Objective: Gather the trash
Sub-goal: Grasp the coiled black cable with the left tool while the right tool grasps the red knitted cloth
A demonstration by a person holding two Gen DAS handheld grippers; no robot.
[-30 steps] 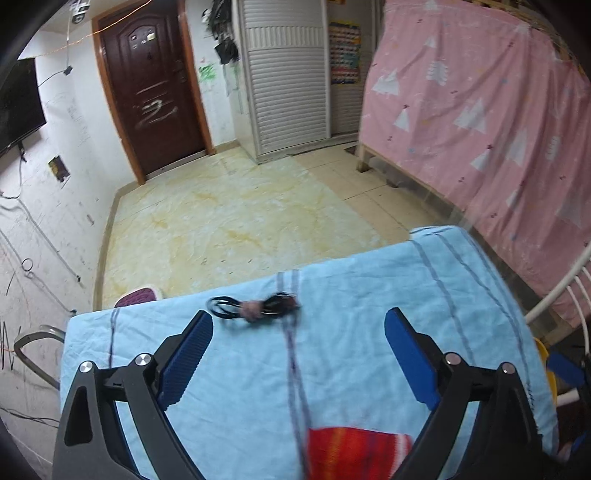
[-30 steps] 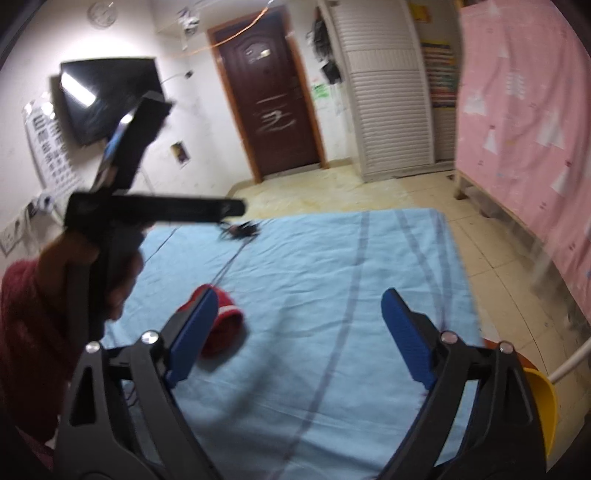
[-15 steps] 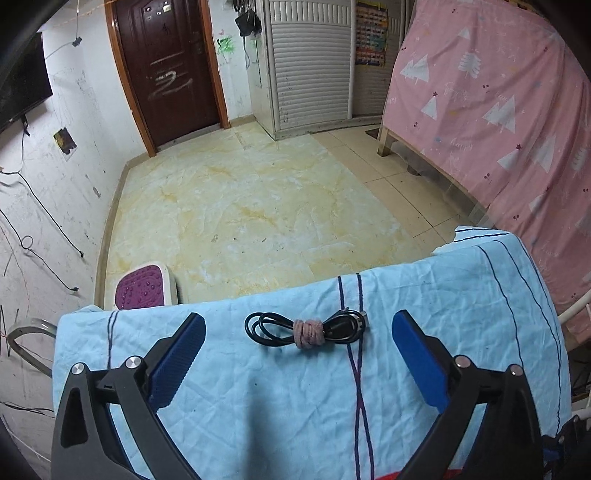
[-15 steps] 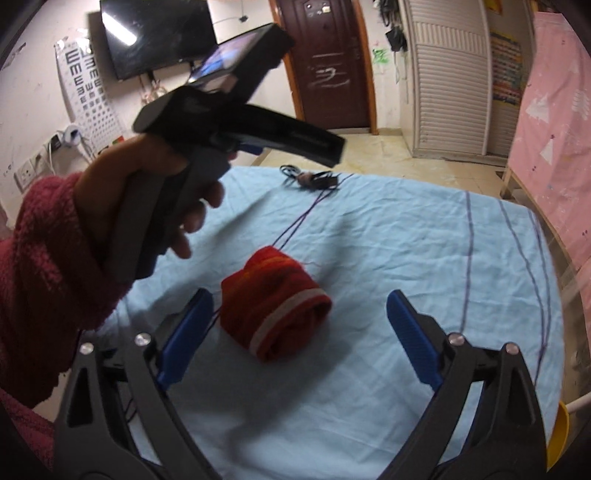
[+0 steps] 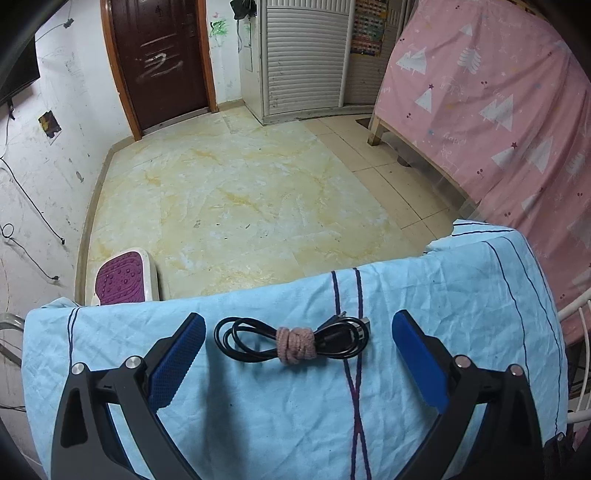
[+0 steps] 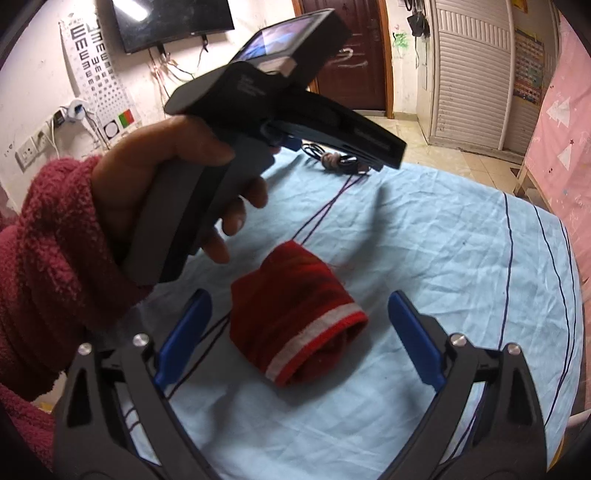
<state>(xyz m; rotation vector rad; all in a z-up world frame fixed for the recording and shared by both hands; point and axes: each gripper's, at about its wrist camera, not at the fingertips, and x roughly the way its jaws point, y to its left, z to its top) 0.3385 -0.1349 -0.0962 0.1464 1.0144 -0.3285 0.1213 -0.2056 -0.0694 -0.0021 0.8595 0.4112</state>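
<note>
Rows of the letter E in shrinking sizes are being shown on the eye chart (image 6: 96, 70) hanging left of the wall television (image 6: 171, 20); other print is unreadable.

Table under light-blue cloth (image 5: 461, 332); bundled black cable (image 5: 291, 339), rolled red sock (image 6: 295, 321)

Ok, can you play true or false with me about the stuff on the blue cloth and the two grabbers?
1. The black cable is tied round its middle with a pink band. True.
2. The left gripper is squeezing the cable. False: its jaws stand wide open, either side of the cable, not touching it.
3. The red sock lies rolled up on the blue cloth. True.
4. The right gripper is shut on the sock. False: it is open, with the sock between its fingers.
5. The sock has a green stripe. False: the stripe is white.
</note>
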